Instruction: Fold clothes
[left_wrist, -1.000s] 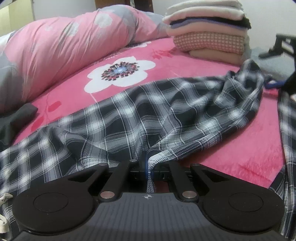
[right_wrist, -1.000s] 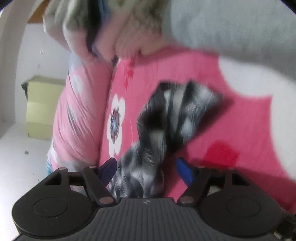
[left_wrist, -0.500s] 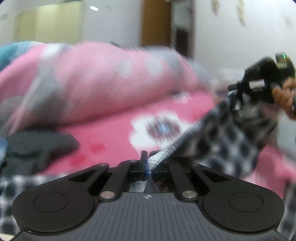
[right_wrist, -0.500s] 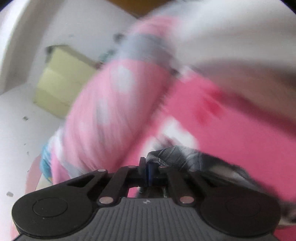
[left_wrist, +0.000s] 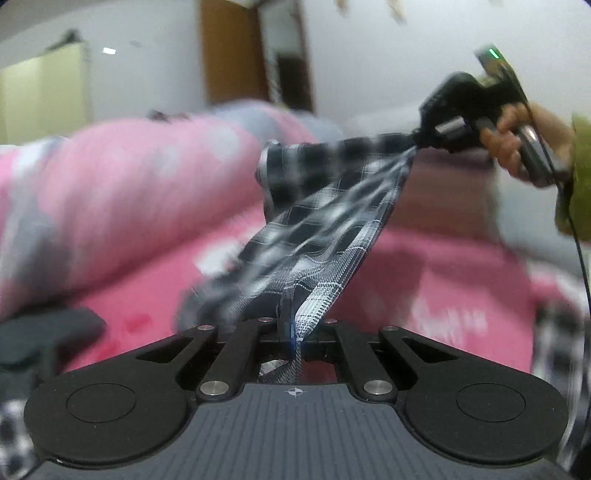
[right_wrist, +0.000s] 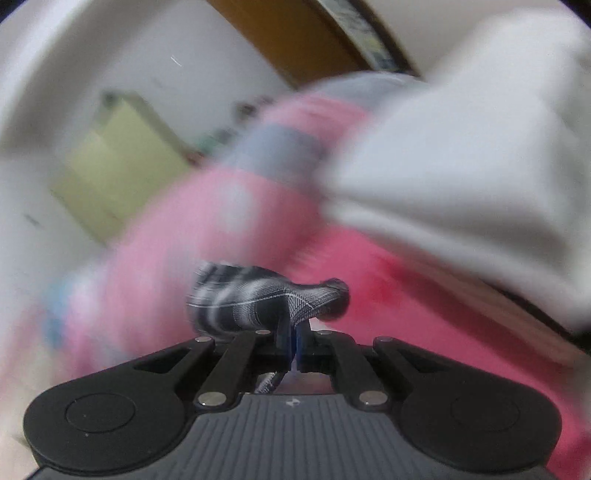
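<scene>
Black-and-white plaid, the garment (left_wrist: 325, 221) hangs in the air above the pink floral bedspread (left_wrist: 424, 280), stretched between two pinches. At the left, the left gripper (left_wrist: 295, 338) is clenched on a hemmed edge, cloth pinched flat between its jaws. From there the fabric runs as a taut, twisted band up and to the right, its long axis pointing at the right gripper (left_wrist: 419, 142), which a hand (left_wrist: 517, 144) holds shut on the far end; its own camera shows a bunched corner (right_wrist: 295, 299) nipped at its tips.

The likely trouble is that right-hand hold: only a small wad of cloth sits in the jaws, so a harder pull could slip it out. The twist along the band could also set a crooked fold if laid down as is.
</scene>
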